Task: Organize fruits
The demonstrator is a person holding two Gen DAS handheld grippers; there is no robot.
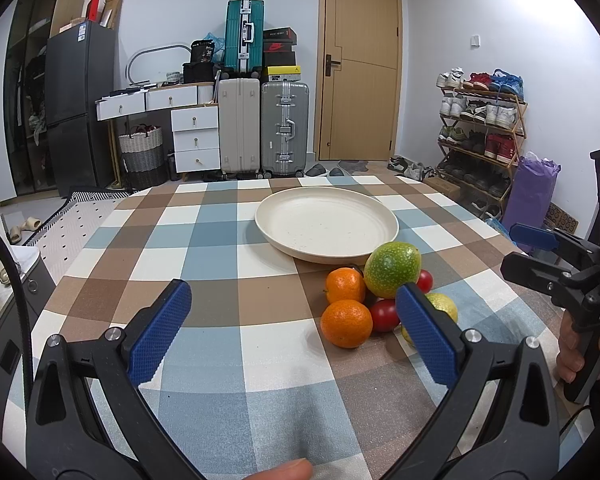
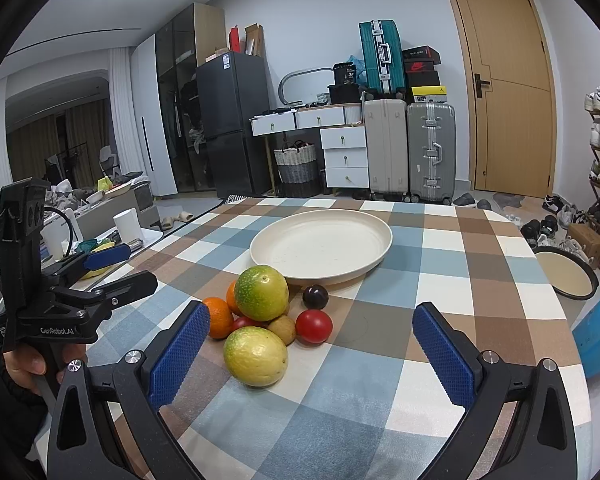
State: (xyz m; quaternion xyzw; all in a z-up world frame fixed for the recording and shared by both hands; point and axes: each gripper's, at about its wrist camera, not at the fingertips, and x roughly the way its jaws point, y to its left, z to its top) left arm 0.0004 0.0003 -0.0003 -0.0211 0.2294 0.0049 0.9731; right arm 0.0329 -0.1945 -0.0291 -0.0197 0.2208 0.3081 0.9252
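A pile of fruit lies on the checked tablecloth in front of an empty cream plate (image 1: 326,224) (image 2: 322,242). It holds a large green-yellow citrus (image 1: 392,268) (image 2: 261,292), a yellow-green citrus (image 2: 256,356), two oranges (image 1: 346,323) (image 1: 345,285), red tomatoes (image 1: 384,315) (image 2: 314,326), a dark plum (image 2: 315,297) and a kiwi (image 2: 283,329). My left gripper (image 1: 296,330) is open and empty, left of the pile. My right gripper (image 2: 312,354) is open and empty, just before the pile; it also shows in the left wrist view (image 1: 540,256).
The table's far edge lies beyond the plate. A round pan (image 2: 568,276) and a blue bin (image 2: 598,336) sit off the table's right side. Suitcases (image 1: 284,128), drawers, a fridge and a shoe rack (image 1: 480,128) stand behind.
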